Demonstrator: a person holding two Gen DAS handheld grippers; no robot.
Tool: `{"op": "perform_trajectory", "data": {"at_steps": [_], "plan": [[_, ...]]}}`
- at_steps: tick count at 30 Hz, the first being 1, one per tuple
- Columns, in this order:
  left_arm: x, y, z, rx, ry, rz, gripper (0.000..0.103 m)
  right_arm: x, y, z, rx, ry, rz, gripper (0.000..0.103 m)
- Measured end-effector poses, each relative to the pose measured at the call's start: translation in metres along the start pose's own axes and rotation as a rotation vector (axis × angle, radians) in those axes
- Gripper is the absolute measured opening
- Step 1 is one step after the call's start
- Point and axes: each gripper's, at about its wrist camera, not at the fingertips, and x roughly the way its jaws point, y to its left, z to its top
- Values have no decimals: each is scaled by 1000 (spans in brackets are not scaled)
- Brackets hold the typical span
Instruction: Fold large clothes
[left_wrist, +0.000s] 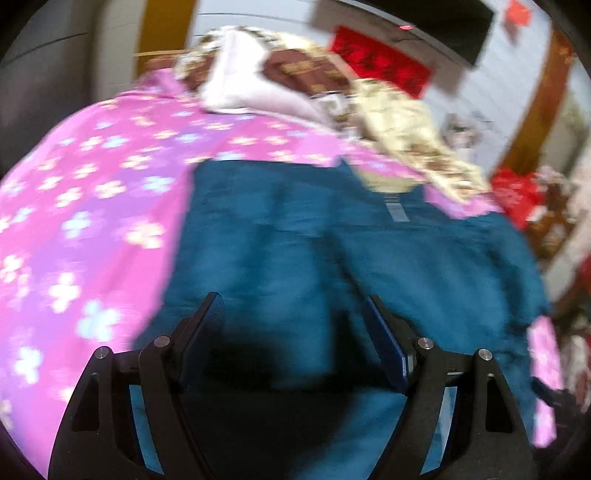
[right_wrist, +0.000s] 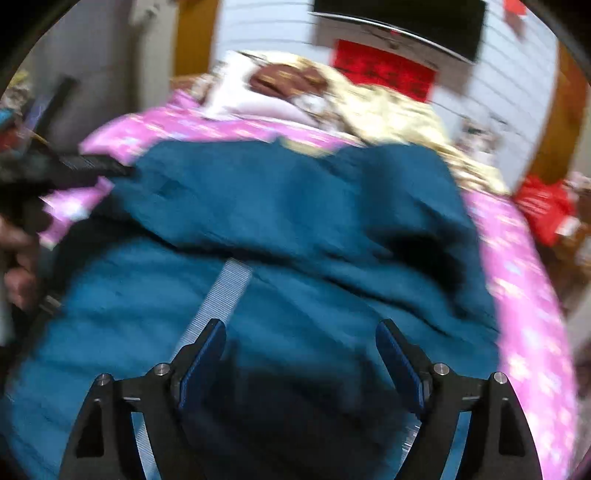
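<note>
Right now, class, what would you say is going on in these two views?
A person is folding a large teal garment spread on a bed with a pink flowered cover. Both handheld grippers hang over the garment with jaws open and nothing between them: the left gripper and the right gripper. A pale strap lies on the garment near the right gripper's left finger.

The right gripper (right_wrist: 301, 350) hangs over a teal garment (right_wrist: 295, 229) that lies spread on a bed with a pink flowered sheet (right_wrist: 524, 280). Its jaws stand wide apart, with nothing between them. A pale grey strip (right_wrist: 225, 291) runs across the cloth near the left finger. The view is blurred.
</note>
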Motion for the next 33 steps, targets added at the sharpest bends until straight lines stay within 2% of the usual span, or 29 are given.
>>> {"op": "perform_trajectory", "data": {"at_steps": [1, 3, 4, 5, 9, 10, 11, 12, 14, 18, 22, 27, 31, 33], "plan": [[1, -9, -3, 13, 4, -47, 78, 2, -13, -8, 53, 3, 2, 81], [5, -23, -7, 49, 16, -100, 78, 9, -31, -24, 169, 19, 57, 81], [8, -30, -8, 71, 23, -115, 78, 20, -39, -33, 237, 65, 99, 81], [12, -38, -10, 95, 32, -122, 78, 22, -41, -35, 253, 75, 106, 82], [34, -48, -16, 114, 69, -46, 76, 20, -35, -36, 204, 71, 77, 88], [38, -47, -18, 106, 76, -48, 67, 21, -35, -36, 201, 72, 72, 88], [40, -45, -18, 100, 74, -57, 31, 20, -35, -36, 198, 74, 69, 89], [40, -43, -18, 87, 77, -71, 14, 19, -35, -38, 197, 76, 68, 90], [32, -37, -16, 47, 61, -95, 8, 18, -37, -41, 200, 81, 67, 92], [7, -25, -8, -16, 7, -118, 7, 22, -37, -37, 202, 89, 59, 95], [-15, 1, 3, -65, -59, -69, 7, 26, -36, -33, 206, 93, 56, 97], [-13, 27, 6, -133, -37, -39, 6, 31, -35, -29, 213, 98, 63, 98], [-11, 24, 5, -101, -52, 25, 6, 35, -37, -30, 231, 116, 78, 103], [4, 22, 0, -71, 0, 65, 8, 37, -39, -30, 236, 121, 88, 103]]}}
